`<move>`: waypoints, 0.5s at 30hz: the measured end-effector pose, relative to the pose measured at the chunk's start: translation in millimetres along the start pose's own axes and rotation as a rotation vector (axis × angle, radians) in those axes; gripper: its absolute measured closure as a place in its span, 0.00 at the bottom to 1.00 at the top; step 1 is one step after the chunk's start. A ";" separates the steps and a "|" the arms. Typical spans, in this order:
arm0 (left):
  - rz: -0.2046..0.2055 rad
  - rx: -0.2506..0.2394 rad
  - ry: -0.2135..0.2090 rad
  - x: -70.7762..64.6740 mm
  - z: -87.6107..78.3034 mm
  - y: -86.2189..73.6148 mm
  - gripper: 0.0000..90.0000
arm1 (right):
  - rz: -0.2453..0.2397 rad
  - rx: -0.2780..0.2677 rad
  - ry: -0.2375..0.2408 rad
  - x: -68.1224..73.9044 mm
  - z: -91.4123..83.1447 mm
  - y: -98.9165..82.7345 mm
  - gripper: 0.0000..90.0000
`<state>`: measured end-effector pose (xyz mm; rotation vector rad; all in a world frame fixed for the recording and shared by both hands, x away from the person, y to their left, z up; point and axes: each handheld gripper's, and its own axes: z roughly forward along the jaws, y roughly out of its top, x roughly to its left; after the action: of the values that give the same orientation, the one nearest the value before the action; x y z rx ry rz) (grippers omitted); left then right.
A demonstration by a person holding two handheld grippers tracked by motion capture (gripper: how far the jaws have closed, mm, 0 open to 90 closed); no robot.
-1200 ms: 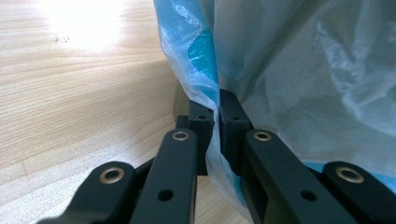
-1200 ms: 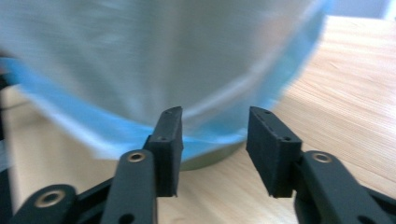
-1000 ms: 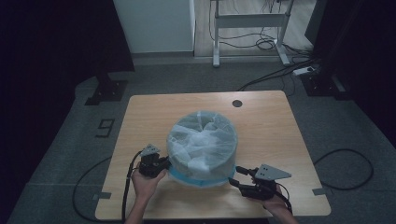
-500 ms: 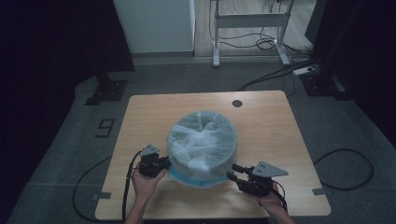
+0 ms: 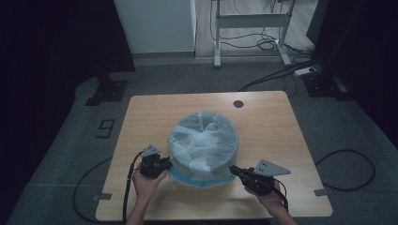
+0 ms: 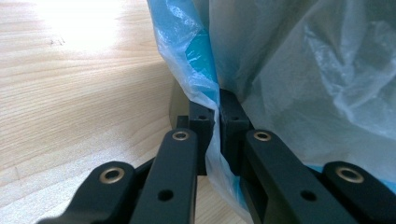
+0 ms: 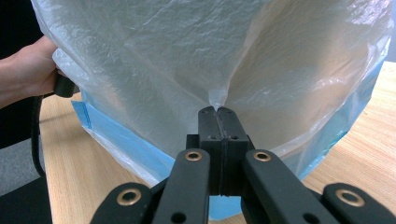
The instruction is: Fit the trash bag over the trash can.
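Thin crinkly plastic, matt black jaws, smooth pale wood.

I see a bag [image 5: 204,140] of thin plastic film, milky and see-through, full of little creases that shine softly; near its bottom the film looks bright blue and a bit glossy. I see my left gripper [image 6: 214,133] made of hard black plastic, matt and smooth, with small round brass-coloured metal rings in its arms. My right gripper [image 7: 218,122] looks the same, black and dull, with the same shiny rings, and a flat grey plate on top. The table [image 5: 145,110] is light wood with fine straight grain, smooth, with a soft shine. The floor [image 5: 61,140] looks like rough grey carpet.
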<state>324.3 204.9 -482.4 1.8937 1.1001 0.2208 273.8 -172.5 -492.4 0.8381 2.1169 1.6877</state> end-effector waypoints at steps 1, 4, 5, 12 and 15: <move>-0.002 -0.001 0.001 0.0 -0.2 -0.1 0.95 | -0.001 0.001 0.000 -0.3 -0.2 -0.4 0.99; -0.005 0.006 0.006 0.3 -0.2 -0.7 0.96 | 0.002 0.022 -0.012 -1.9 0.6 -4.4 0.99; -0.008 0.009 0.006 0.5 0.0 -1.0 0.96 | 0.008 0.034 -0.015 -3.1 1.6 -7.2 0.99; -0.046 0.047 0.012 8.0 3.6 -7.2 0.97 | 0.041 0.149 -0.056 -11.2 13.7 -28.9 0.99; -0.056 0.065 0.010 8.7 6.0 -7.9 0.97 | 0.047 0.176 -0.060 -12.3 17.9 -32.3 0.99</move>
<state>327.9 209.4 -494.2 1.9179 1.1781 0.1652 285.6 -170.4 -529.5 0.9829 2.2449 1.4939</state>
